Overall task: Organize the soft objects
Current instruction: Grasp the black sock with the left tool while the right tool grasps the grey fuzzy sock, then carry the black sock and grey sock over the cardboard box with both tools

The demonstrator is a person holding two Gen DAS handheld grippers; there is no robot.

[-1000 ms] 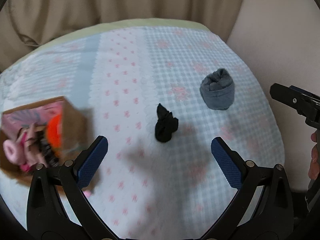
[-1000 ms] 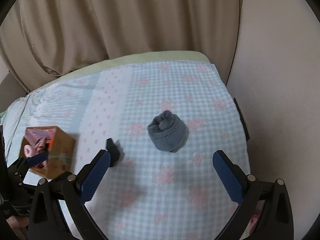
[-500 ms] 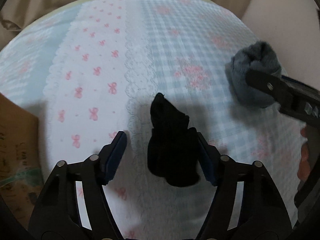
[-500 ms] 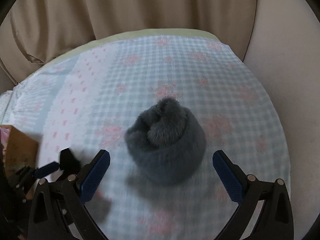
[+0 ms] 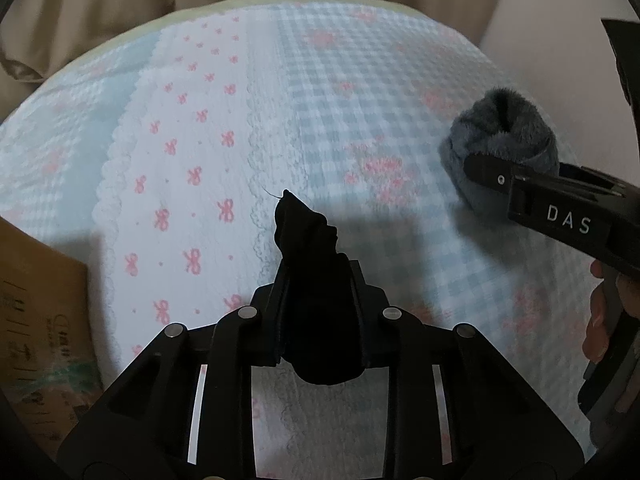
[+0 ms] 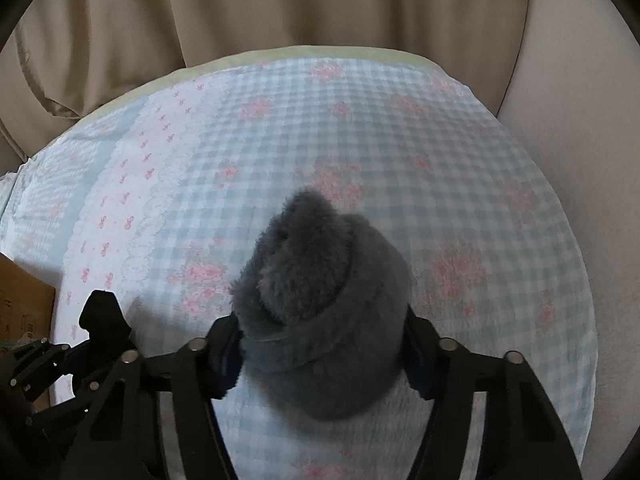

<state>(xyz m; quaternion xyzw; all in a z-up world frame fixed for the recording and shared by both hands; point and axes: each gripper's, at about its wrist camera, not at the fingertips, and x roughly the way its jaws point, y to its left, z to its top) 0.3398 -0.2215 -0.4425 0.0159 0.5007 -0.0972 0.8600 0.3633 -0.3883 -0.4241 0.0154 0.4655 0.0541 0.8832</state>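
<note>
My left gripper [image 5: 318, 300] is shut on a small black sock bundle [image 5: 310, 248] on the patterned bedspread. The bundle's tip sticks out forward past the fingers. My right gripper [image 6: 324, 344] is shut on a fluffy grey rolled sock bundle [image 6: 320, 292] that fills the gap between its fingers. In the left wrist view the grey bundle [image 5: 504, 140] sits at the right with the right gripper's finger [image 5: 560, 208] across it. In the right wrist view the black bundle [image 6: 102, 316] and the left gripper [image 6: 92, 352] show at the lower left.
A brown cardboard box [image 5: 36, 320] stands at the left on the bedspread [image 5: 320, 80]; its corner shows in the right wrist view [image 6: 20, 304]. Beige curtains [image 6: 240, 8] hang behind the bed. A plain beige wall [image 6: 580, 120] borders the right side.
Both grippers came down onto their bundles and closed. The left jaws went from wide open to shut on the black bundle; the right jaws shut on the grey bundle.
</note>
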